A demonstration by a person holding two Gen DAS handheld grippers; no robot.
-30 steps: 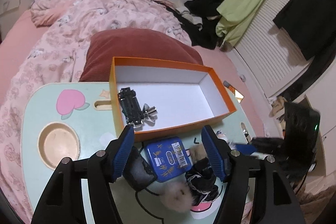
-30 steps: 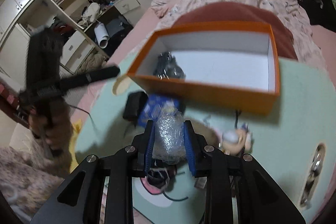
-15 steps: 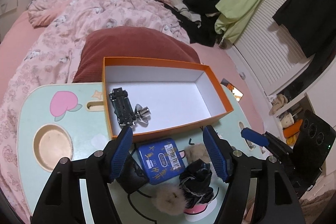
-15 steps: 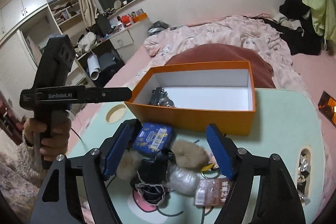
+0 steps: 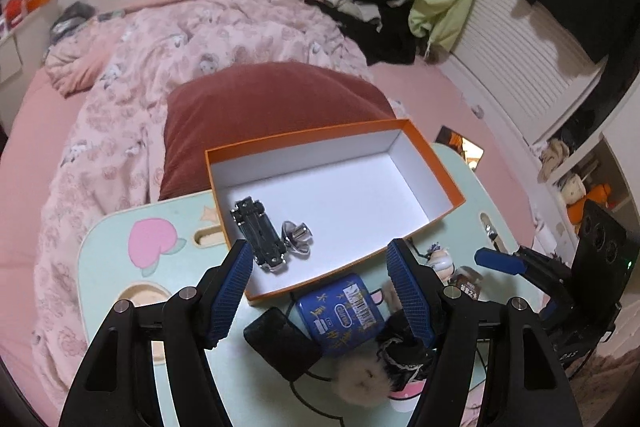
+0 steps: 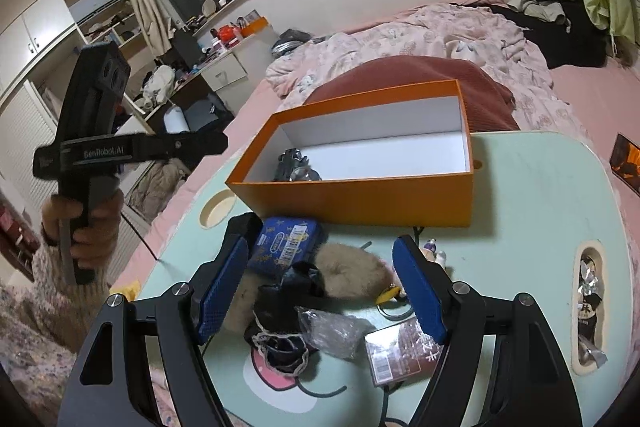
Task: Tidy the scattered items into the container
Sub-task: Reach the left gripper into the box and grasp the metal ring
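Note:
An orange box (image 5: 352,269) with a white inside stands on the mint lap table (image 5: 120,267). A black toy car (image 5: 258,241) and a small metal piece (image 5: 298,237) lie in its left end. My left gripper (image 5: 320,279) hangs open over the box's near wall, holding nothing. In front of the box lie a blue tin (image 6: 286,243), a fluffy beige pom (image 6: 352,267), a black lace cloth (image 6: 284,323), a clear plastic bundle (image 6: 332,331) and a brown packet (image 6: 400,351). My right gripper (image 6: 320,267) stands open above this pile, with nothing between its pads.
A dark red pillow (image 5: 272,107) and a pink quilt (image 5: 180,39) lie behind the table. The table has a round cup recess (image 6: 218,213) and a slot (image 6: 590,299) holding small things. A hand (image 6: 80,227) holds the left gripper's handle at the left. A small figurine (image 6: 434,253) stands near the box.
My right gripper opened and let go of the clear plastic bundle, which now lies on the table among the pile. The left gripper rose slightly, still open.

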